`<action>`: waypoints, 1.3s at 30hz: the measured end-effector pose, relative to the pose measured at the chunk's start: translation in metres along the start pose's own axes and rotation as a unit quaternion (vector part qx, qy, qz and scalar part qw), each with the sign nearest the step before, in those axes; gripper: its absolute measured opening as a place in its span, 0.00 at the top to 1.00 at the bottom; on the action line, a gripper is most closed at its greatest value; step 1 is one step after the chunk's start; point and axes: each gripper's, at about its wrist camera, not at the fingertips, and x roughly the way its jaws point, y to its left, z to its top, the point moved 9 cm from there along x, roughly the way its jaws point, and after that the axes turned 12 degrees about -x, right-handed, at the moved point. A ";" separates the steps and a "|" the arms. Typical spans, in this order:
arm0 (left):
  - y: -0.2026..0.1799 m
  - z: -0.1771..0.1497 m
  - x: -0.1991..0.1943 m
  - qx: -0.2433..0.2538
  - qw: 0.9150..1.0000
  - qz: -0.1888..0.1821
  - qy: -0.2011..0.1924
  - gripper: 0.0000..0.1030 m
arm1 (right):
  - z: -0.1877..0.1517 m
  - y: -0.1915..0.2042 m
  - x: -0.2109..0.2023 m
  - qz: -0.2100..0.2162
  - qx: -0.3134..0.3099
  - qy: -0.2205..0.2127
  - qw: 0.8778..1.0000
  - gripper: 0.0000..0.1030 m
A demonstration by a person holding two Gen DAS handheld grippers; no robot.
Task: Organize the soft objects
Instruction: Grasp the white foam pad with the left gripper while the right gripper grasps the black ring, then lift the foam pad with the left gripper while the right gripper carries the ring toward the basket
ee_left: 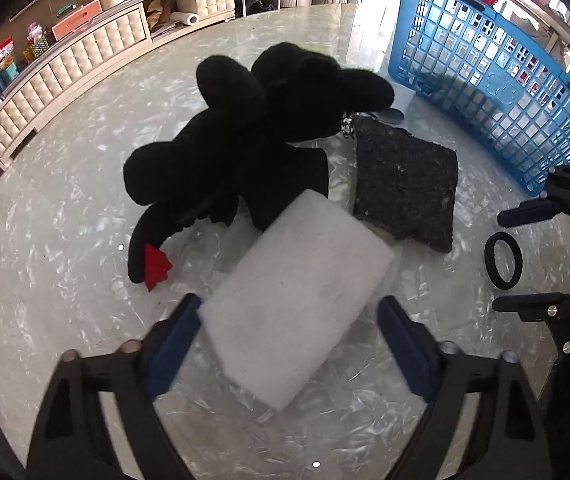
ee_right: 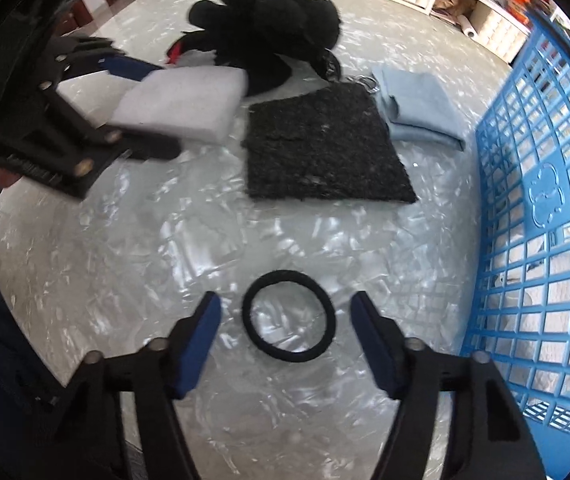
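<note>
The marbled table (ee_right: 133,248) bears plush toy (ee_left: 245,140), sponge (ee_left: 297,320), felt pad (ee_right: 325,148), cloth (ee_right: 417,108), hair tie (ee_right: 289,316), basket (ee_right: 545,220).

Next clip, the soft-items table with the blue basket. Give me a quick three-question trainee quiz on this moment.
1. True or false: the left gripper is shut on the white sponge.
2. What lies between the right gripper's open fingers?
3. The folded blue cloth sits: A) in the blue basket, B) on the table beside the dark pad, C) under the black plush toy.

Key: 1 false; 2 black hair tie; 3 B.
</note>
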 end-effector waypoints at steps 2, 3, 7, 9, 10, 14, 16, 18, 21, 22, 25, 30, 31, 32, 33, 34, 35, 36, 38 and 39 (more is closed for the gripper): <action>-0.003 0.000 -0.004 0.000 1.000 -0.003 -0.004 0.33 | 0.000 0.005 -0.004 0.001 -0.004 -0.004 1.000 0.50; -0.003 0.001 -0.006 -0.001 1.000 -0.009 -0.006 0.34 | 0.000 0.007 -0.005 0.002 -0.003 -0.006 1.000 0.52; -0.005 -0.002 -0.007 0.009 1.000 -0.007 -0.009 0.39 | -0.003 0.011 -0.007 0.001 0.000 -0.012 1.000 0.63; -0.008 -0.004 -0.011 0.008 1.000 -0.007 -0.008 0.42 | -0.006 0.015 -0.010 0.002 0.000 -0.013 1.000 0.70; -0.010 -0.005 -0.012 0.008 1.000 -0.012 -0.005 0.42 | -0.006 0.018 -0.012 0.002 0.000 -0.013 1.000 0.76; -0.016 -0.010 -0.013 0.021 1.000 -0.006 0.002 0.42 | -0.008 0.023 -0.016 0.012 0.011 -0.010 1.000 0.88; -0.017 -0.012 -0.016 0.024 1.000 -0.007 0.000 0.42 | -0.011 0.023 -0.016 0.019 0.020 -0.007 1.000 0.92; -0.017 -0.013 -0.022 0.023 1.000 -0.008 -0.004 0.42 | -0.013 0.021 -0.017 0.021 0.024 -0.005 0.999 0.92; -0.020 -0.015 -0.034 0.024 1.000 -0.010 -0.010 0.42 | -0.012 0.016 -0.022 0.019 0.020 -0.006 1.000 0.92; -0.020 -0.014 -0.038 0.025 1.000 -0.009 -0.014 0.42 | -0.011 0.016 -0.026 0.018 0.022 -0.010 1.000 0.92; -0.027 -0.013 -0.053 0.033 0.999 -0.010 -0.029 0.42 | -0.008 0.017 -0.041 0.014 0.025 -0.022 0.999 0.92; -0.034 -0.010 -0.076 0.042 0.998 -0.009 -0.049 0.42 | -0.006 0.012 -0.068 0.003 0.025 -0.039 0.999 0.92; -0.036 -0.009 -0.079 0.044 0.998 -0.009 -0.052 0.42 | -0.006 0.011 -0.074 0.001 0.025 -0.042 0.999 0.92; -0.040 -0.008 -0.084 0.047 0.997 -0.010 -0.056 0.42 | -0.006 0.010 -0.078 0.001 0.025 -0.045 0.999 0.92; -0.040 -0.004 -0.087 0.050 0.997 -0.010 -0.059 0.42 | -0.006 0.006 -0.080 -0.001 0.025 -0.047 0.999 0.92; -0.043 -0.003 -0.091 0.054 0.997 -0.010 -0.063 0.42 | -0.005 0.005 -0.085 -0.003 0.026 -0.050 0.998 0.92; -0.045 -0.004 -0.097 0.057 0.996 -0.009 -0.066 0.42 | -0.006 0.004 -0.090 -0.004 0.026 -0.053 0.998 0.92; -0.048 -0.004 -0.101 0.059 0.996 -0.009 -0.069 0.42 | -0.006 0.002 -0.096 -0.007 0.026 -0.058 0.998 0.92; -0.055 -0.003 -0.106 0.062 0.995 -0.006 -0.073 0.42 | -0.005 0.000 -0.106 -0.010 0.027 -0.065 0.997 0.92; -0.057 -0.003 -0.109 0.064 0.995 -0.002 -0.075 0.42 | -0.009 0.001 -0.111 -0.011 0.027 -0.069 0.997 0.92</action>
